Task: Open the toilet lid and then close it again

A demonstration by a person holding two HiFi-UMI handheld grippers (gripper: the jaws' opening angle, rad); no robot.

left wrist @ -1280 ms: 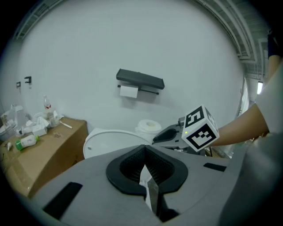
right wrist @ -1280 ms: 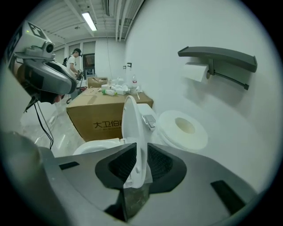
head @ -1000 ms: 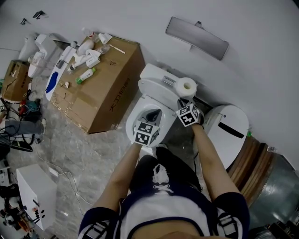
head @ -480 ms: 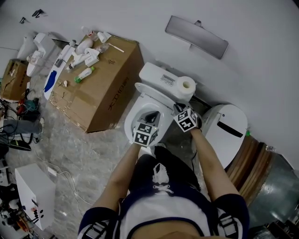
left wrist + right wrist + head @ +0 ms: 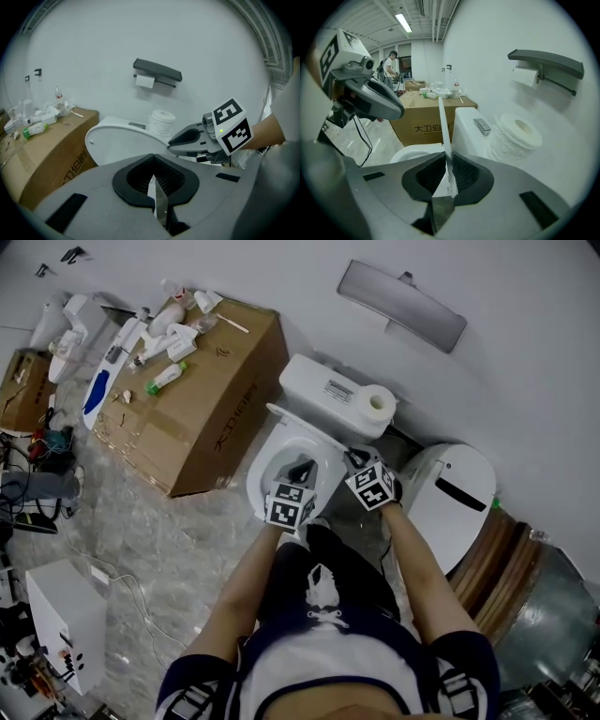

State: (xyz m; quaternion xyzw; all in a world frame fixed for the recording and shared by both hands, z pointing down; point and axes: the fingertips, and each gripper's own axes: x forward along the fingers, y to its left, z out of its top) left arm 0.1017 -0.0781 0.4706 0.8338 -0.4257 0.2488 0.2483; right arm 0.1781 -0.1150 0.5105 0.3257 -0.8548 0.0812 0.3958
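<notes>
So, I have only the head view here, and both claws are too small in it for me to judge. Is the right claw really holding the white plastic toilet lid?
Observer: Yes. In the right gripper view, the right claw is closed on the thin edge of the white plastic toilet lid.
Operator: And the left claw, does it help to hold?
Observer: No. The left gripper view shows the left claw shut, with nothing in it.
Operator: How far open is the lid?
Observer: The gripper views show it tilted partway, neither flat on the white ceramic bowl nor against the white ceramic cistern.
</notes>
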